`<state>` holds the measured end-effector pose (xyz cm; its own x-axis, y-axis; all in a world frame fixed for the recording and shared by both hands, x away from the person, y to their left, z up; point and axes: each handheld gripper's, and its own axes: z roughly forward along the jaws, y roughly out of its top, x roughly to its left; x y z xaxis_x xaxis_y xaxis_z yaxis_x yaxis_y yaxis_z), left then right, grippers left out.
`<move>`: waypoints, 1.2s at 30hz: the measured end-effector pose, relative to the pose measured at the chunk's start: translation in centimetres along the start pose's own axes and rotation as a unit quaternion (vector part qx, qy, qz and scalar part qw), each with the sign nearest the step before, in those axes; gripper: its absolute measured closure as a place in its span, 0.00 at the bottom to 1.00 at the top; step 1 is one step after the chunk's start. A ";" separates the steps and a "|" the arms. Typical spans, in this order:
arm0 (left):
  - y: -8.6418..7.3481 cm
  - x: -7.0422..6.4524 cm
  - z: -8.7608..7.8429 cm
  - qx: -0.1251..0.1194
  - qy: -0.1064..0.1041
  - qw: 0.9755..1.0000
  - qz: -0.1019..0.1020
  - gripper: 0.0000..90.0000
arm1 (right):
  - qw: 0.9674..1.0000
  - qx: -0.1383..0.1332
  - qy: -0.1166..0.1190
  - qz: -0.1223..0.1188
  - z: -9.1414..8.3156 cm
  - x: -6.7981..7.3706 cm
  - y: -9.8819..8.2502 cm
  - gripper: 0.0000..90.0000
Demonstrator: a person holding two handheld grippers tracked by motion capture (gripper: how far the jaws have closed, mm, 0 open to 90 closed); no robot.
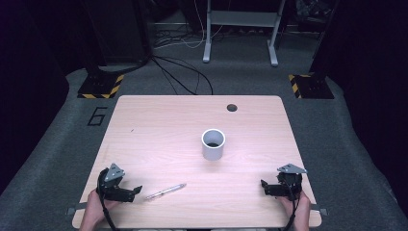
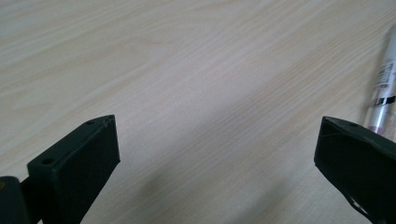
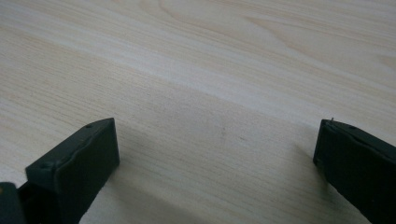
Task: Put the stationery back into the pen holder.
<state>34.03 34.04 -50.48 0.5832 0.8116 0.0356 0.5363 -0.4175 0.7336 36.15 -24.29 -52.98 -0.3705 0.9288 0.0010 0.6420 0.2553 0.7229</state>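
You are resting both hands at the near edge of the bench [image 1: 144,120], and nothing is being carried yet, so the work looks to be at its very start. Your left gripper [image 1: 136,190] is sitting at about seven o'clock on the bench with its jaws spread wide and nothing between them; in the left gripper view the same gripper [image 2: 217,135] is looking along bare wood, with the pen [image 2: 384,88] lying just beside its right-hand jaw, apart from it rather than inside the gap. In the high view the pen [image 1: 166,191] is lying flat near six o'clock, just to the right of that gripper, its length angled up toward two o'clock. The cup [image 1: 213,144] is standing upright near the centre of the bench, mouth open, well apart from the pen and from both hands. Your right gripper [image 1: 263,185] is waiting at about five o'clock, jaws also spread and empty, and the right gripper view is showing only wood grain between them [image 3: 217,135]. Judging by the layout, the likely job is getting the pen into the cup; if so, the grasp, the lift, the carry and the drop are all still to do, and the left gripper is the one nearest to beginning.
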 end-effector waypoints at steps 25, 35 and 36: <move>8.3 -5.1 2.4 0.084 -0.094 0.988 0.088 0.00 | 1.000 0.005 -0.006 0.003 -0.1 0.1 -0.1 0.00; 9.0 -7.4 4.8 0.117 -0.132 0.978 0.109 0.06 | 1.000 0.005 -0.006 0.002 -0.1 0.1 -0.1 0.00; 9.0 -7.6 5.0 0.116 -0.131 0.978 0.114 0.09 | 1.000 0.005 -0.006 0.002 -0.1 0.1 -0.1 0.00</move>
<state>37.47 22.06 -47.60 0.8235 0.5671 -0.0167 0.4807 -0.6819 0.5513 36.01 -24.28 -52.97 -0.3599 0.9330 -0.0032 0.6500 0.2532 0.7165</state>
